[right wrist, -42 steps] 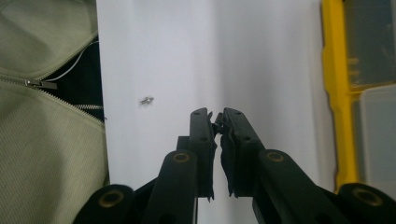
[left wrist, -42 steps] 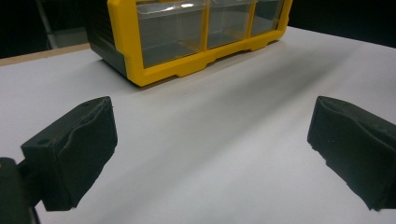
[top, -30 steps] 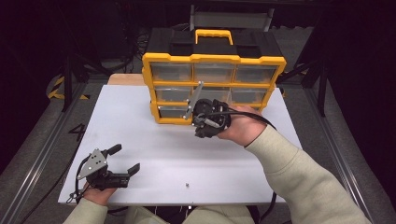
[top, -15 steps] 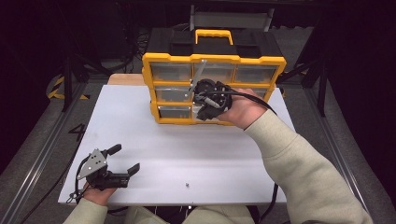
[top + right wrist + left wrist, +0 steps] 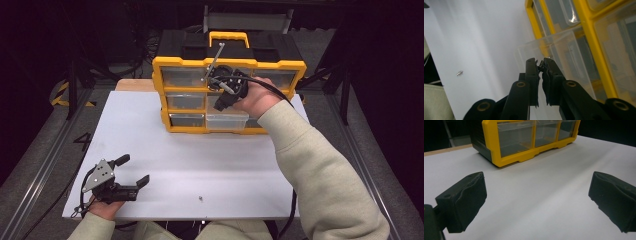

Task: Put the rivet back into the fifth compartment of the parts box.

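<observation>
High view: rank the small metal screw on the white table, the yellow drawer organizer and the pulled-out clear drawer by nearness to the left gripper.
1. Small metal screw, on the white table, right of the left gripper.
2. Yellow drawer organizer, its near-left corner, farther back.
3. Pulled-out clear drawer, bottom row, farther right.

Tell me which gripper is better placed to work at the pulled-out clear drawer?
Right: the right gripper is shut, above the clear drawer of the yellow organizer. The left gripper rests open, far away.
</observation>
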### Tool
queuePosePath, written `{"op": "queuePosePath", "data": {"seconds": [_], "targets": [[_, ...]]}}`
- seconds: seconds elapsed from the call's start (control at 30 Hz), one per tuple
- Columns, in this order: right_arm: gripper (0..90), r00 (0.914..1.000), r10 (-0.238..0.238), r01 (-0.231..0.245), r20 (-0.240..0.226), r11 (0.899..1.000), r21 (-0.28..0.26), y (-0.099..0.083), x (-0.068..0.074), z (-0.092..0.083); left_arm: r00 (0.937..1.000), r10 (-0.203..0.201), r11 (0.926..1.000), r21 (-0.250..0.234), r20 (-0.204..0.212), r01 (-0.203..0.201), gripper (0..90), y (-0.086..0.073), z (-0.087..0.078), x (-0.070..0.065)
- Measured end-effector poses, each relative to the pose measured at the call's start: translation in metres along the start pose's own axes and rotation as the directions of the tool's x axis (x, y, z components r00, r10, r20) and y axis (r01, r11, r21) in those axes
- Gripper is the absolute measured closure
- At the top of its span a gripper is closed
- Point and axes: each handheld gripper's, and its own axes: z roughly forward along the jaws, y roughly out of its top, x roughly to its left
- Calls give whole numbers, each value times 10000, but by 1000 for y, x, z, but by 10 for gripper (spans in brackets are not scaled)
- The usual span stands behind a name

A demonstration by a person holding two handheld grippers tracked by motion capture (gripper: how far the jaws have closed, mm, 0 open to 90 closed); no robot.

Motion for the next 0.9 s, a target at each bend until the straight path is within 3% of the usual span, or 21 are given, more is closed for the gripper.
{"op": "queuePosePath", "data": {"seconds": [0.17,0.4,0.6,0.9], "targets": [[827,9994,344,-346,101,9993,158,1,-14,6,10000,-39,10000,-11,10,39,26,0,0,0],[827,9974,712,-710,-125,9973,174,-3,-30,20,10000,-43,10000,30,50,42,26,0,0,1],[827,9968,765,-755,-221,9963,419,-5,-32,31,10000,-56,10000,14,60,56,26,0,0,1],[827,9981,491,-466,-381,9968,649,-7,-31,48,9999,-73,10000,13,75,73,26,0,2,2]]}}
